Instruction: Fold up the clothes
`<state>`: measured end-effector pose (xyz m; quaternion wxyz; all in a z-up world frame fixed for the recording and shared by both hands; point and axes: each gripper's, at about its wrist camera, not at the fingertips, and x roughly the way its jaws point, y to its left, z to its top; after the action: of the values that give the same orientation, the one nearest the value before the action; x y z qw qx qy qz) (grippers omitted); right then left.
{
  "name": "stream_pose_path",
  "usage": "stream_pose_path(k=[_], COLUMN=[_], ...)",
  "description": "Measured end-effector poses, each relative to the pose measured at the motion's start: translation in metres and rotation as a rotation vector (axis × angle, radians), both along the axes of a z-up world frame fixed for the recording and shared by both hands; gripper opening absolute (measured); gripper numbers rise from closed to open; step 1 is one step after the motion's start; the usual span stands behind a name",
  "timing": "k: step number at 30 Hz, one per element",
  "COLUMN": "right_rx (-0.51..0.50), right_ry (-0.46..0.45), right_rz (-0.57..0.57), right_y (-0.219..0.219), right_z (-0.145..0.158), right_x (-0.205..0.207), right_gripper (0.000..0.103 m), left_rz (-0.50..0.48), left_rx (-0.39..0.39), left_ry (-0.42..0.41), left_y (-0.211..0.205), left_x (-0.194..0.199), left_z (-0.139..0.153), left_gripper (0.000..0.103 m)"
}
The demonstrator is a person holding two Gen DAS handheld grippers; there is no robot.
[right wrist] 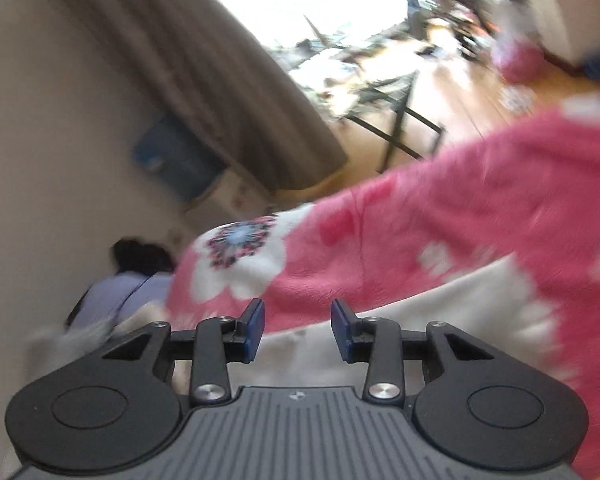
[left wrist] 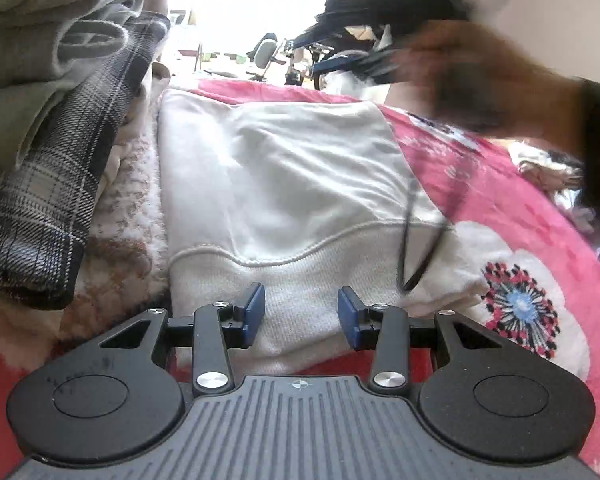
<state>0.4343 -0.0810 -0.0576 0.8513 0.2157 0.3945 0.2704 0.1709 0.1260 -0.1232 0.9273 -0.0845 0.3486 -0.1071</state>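
- Stack of clothes (left wrist: 52, 92), far left of the left wrist view: plaid and pale garments are piled loosely just beside the work area. If you sweep the left tool sideways, you are likely to topple or drag this pile onto the garment being folded.
- White hoodie (left wrist: 284, 184), centre of the same view: it lies flat on the pink floral blanket (left wrist: 500, 208) that covers the bed, ribbed hem nearest you. A dark drawstring (left wrist: 410, 240) trails loose over its right edge; it can snag a finger or end up trapped in a fold.
- Left tool (left wrist: 302, 312): the jaws stand partly apart and empty, over the hem. Whether the fingertips touch the cloth cannot be told. Close too shallow and you will likely pinch one layer only, so the fold skews.
- Right tool (right wrist: 298, 330): the jaws are partly apart with nothing between them. Its own view is heavily blurred and looks past the blanket edge toward the wall; in the left view it appears raised at upper right, well apart from the hoodie. Re-aim before any grasp, or you may seize blanket instead of garment.
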Motion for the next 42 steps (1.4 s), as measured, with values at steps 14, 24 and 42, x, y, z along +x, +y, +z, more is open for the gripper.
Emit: stream_pose_path(k=[14,24,42], right_rx=[-0.539,-0.502,-0.401], right_ry=[-0.071,-0.122,0.003], right_rz=[0.396,0.395,-0.077], right_y=[0.019,0.025,-0.033], right_z=[-0.062,-0.047,-0.036], right_x=[-0.145,-0.193,-0.308], right_gripper=[0.038,0.03,0.032], left_rz=[-0.036,-0.04,0.005], left_rx=[0.081,0.068,0.061], left_ry=[-0.008,-0.003,-0.002], left_y=[0.002,0.017,0.016], left_x=[-0.008,-0.012,-0.045], left_z=[-0.001,-0.006,0.017], left_gripper=[0.041,0.04,0.044])
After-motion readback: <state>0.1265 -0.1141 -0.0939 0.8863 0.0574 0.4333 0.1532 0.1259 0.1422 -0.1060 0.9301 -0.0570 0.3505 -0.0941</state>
